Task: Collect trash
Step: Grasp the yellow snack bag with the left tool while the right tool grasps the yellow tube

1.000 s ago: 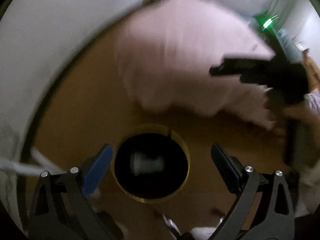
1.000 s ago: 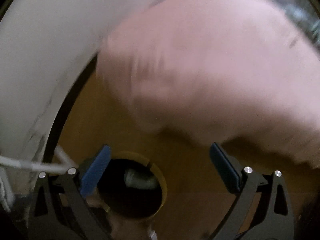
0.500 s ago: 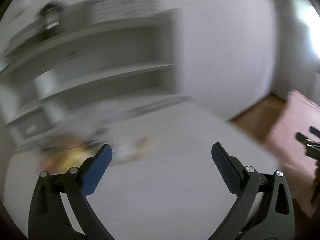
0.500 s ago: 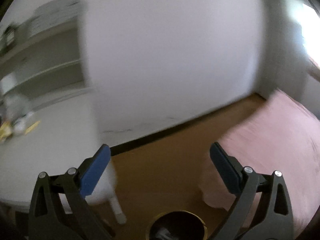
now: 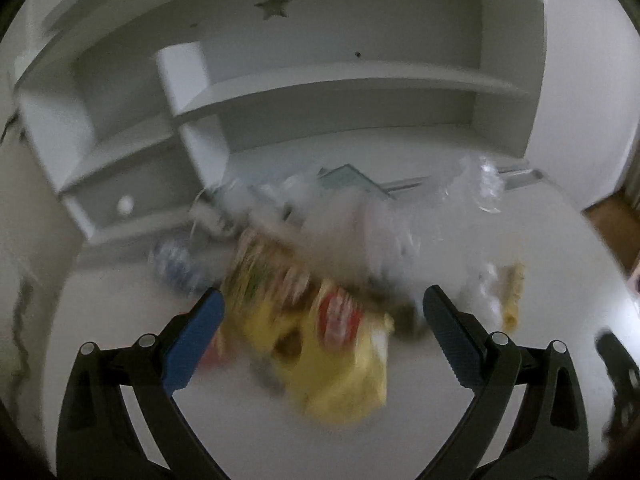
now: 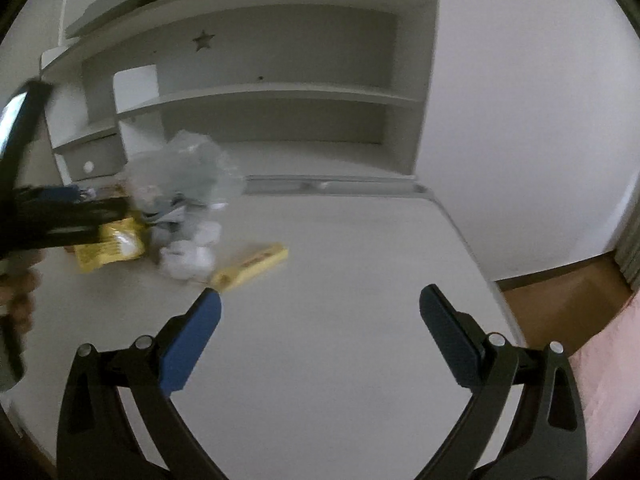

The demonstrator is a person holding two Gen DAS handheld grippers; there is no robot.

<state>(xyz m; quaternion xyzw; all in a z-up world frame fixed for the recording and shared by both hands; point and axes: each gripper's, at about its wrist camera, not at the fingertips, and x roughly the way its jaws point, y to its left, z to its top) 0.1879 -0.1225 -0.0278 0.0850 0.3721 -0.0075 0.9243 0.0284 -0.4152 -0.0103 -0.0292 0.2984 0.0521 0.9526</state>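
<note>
A heap of trash lies on a white desk [image 6: 340, 320]. In the left wrist view a yellow snack bag [image 5: 320, 344] lies between my open left gripper's [image 5: 322, 312] fingers, with clear crumpled plastic [image 5: 472, 200] and white tissue [image 5: 380, 232] behind it; the view is blurred. In the right wrist view my right gripper [image 6: 320, 308] is open and empty above bare desk. The pile sits to its far left: clear plastic [image 6: 188, 164], white tissues [image 6: 188, 256], a yellow wrapper [image 6: 252, 264] and the yellow bag [image 6: 112, 248]. The left gripper [image 6: 60, 216] shows there over the bag.
White shelves [image 6: 260, 92] stand at the back of the desk, with a drawer unit [image 5: 120, 200] at the left. A white wall is at the right. Wooden floor [image 6: 560, 292] and a pink rug [image 6: 608, 380] lie beyond the desk's right edge.
Both grippers have swung up from the round bin on the floor to the desk. The left one has moved in over the trash pile. Both stayed open.
</note>
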